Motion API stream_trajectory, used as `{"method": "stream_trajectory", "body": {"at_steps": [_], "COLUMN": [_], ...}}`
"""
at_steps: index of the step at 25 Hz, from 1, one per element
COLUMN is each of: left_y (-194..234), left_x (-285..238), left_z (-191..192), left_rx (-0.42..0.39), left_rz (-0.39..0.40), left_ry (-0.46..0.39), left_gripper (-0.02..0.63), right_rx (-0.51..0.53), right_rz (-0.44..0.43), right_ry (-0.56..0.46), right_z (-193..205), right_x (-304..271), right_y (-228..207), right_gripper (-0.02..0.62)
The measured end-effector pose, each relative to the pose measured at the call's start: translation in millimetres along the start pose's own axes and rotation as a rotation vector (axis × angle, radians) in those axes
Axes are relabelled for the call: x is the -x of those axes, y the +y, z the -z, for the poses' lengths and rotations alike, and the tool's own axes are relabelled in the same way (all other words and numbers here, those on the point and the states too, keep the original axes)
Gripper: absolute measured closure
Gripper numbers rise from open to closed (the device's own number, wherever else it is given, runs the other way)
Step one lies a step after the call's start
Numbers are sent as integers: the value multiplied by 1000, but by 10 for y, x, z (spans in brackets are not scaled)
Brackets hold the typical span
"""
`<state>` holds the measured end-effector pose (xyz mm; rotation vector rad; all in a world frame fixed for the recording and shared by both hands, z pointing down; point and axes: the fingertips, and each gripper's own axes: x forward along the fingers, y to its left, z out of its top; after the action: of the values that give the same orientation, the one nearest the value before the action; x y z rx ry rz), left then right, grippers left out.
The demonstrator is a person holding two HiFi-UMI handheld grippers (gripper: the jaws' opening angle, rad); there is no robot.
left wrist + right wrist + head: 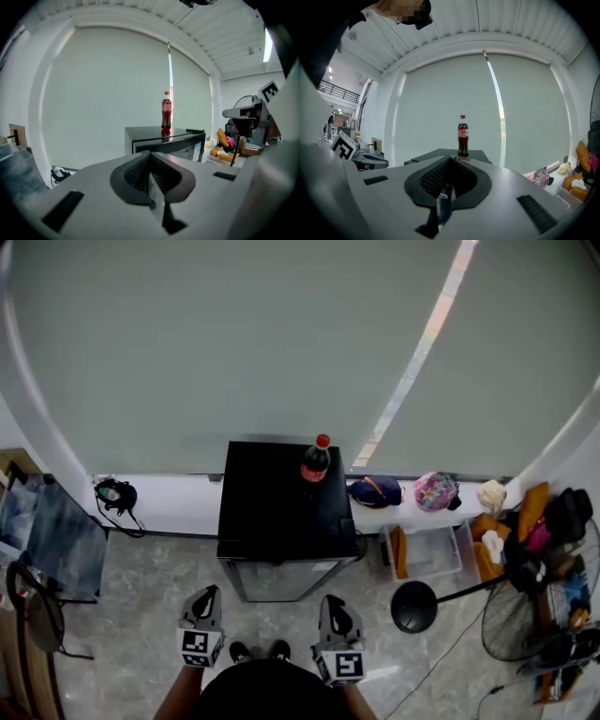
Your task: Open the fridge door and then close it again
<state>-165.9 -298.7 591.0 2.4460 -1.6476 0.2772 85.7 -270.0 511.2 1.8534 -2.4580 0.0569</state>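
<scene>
Broad pale grey-green blinds (281,334) fill the back wall, smooth and matte, with a bright slit between two panels. Below them is a marbled stone floor (150,577), glossy. The fridge (281,493) is a small black box with a shiny top, backed against the low white ledge (178,498) straight ahead of the person; its door faces them and looks closed. To the right, a stand fan (539,615) with a wire cage lies tipped, its round dark base (413,607) near the fridge's front corner. A clear plastic bin (427,554) sits beside the fridge. A cola bottle (315,461) with a red cap stands upright on the fridge top. The left gripper (208,596) and right gripper (334,602) hang short of the door, jaws pressed together on nothing.
</scene>
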Motion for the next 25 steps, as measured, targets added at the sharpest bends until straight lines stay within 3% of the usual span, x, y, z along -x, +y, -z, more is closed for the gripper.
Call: {"method": "stream_trajectory", "body": {"at_steps": [6,11,25], "left_y": [-151,-105,-88], "left_x": [382,493,490], "left_z": [-533,-479,-560], "left_rx": [-57,-47,-52], "left_rz": [-22,-50,-36], "left_ry": [-121,-112,-132], "left_gripper": [598,598,598], "right_rx": [33,51,53], "right_rz": [14,25,52], "right_ry": [-19,-23,-36], "right_z": [-110,-139,-181], "right_x": [49,57,97], "right_y": [-3,30,32], "right_gripper": [588,588,588]}}
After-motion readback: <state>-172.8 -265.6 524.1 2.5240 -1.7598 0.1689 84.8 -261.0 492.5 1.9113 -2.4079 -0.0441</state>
